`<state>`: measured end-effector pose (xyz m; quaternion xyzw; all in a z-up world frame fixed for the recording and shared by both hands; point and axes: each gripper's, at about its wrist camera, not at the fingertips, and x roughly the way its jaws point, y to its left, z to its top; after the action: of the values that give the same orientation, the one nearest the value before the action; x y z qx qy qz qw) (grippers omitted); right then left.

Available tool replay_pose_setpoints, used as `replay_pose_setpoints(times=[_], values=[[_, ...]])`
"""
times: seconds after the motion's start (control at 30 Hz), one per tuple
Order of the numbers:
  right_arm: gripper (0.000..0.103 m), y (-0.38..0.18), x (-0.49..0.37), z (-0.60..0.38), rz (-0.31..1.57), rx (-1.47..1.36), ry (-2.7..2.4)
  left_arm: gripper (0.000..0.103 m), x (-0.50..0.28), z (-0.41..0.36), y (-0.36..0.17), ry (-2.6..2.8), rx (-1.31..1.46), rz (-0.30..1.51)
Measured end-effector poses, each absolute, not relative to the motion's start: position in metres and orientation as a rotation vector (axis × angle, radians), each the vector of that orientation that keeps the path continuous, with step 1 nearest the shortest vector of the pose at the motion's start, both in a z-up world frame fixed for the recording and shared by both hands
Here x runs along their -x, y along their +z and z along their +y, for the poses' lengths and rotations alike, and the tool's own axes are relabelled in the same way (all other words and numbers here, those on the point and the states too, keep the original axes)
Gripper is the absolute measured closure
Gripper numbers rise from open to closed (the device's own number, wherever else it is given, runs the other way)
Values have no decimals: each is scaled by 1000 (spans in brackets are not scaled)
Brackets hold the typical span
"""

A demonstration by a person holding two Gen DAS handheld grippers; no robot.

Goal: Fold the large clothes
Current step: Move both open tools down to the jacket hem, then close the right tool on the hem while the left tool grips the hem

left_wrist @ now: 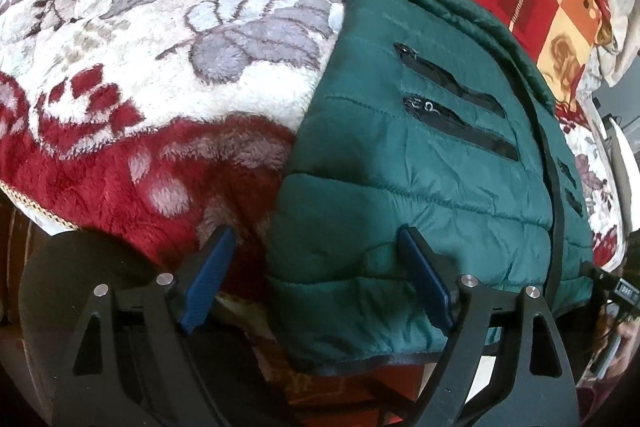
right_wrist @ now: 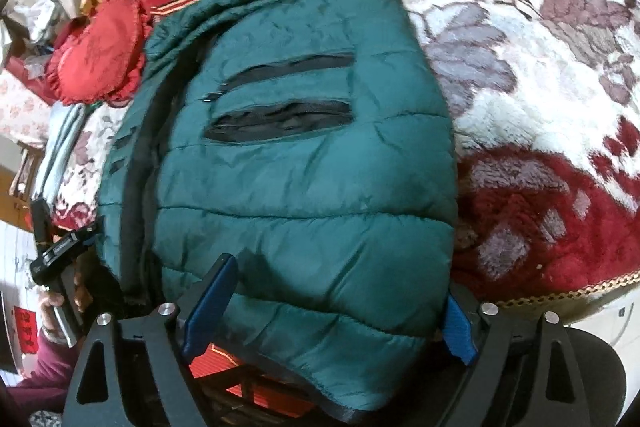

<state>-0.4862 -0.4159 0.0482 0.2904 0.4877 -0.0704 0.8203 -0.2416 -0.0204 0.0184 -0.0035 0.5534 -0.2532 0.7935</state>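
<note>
Green puffer jacket [left_wrist: 420, 163] laid on bed blanket [left_wrist: 120, 75], long axis running from near bed edge toward pillows, hem overhanging that edge. Left tongs [left_wrist: 316, 279] released, spread across hem's left corner. Right tongs [right_wrist: 336, 311] released, straddling hem, fingers [right_wrist: 212, 299] touching fabric.

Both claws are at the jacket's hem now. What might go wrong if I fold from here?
1. The green puffer jacket overhangs the bed edge; its hem could slide off the fleece blanket.
2. The left claw and right claw stand open around puffy, slick-looking fabric, so a shallow pinch may slip.
3. The open pocket zippers could snag a fingertip.
</note>
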Motion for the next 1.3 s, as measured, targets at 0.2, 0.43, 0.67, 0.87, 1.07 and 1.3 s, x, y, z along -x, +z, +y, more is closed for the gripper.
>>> replay_pose_setpoints(times=[0.2, 0.43, 0.67, 0.87, 1.07, 1.3], values=[[70, 60, 492, -416, 984, -581, -139, 46, 250, -28, 24, -620, -9, 1203], [70, 63, 485, -404, 1004, -503, -176, 45, 252, -30, 22, -604, -18, 1193], [70, 81, 490, -399, 1006, -426, -208, 42, 251, -30, 21, -596, -6, 1200], [51, 90, 493, -403, 1030, -424, -208, 38, 251, -28, 19, -595, 15, 1205], [48, 81, 497, -419, 1048, -512, -208, 34, 251, -28, 17, -594, 25, 1209], [46, 46, 490, -418, 1064, -640, -161, 27, 255, -33, 14, -603, 2, 1202]])
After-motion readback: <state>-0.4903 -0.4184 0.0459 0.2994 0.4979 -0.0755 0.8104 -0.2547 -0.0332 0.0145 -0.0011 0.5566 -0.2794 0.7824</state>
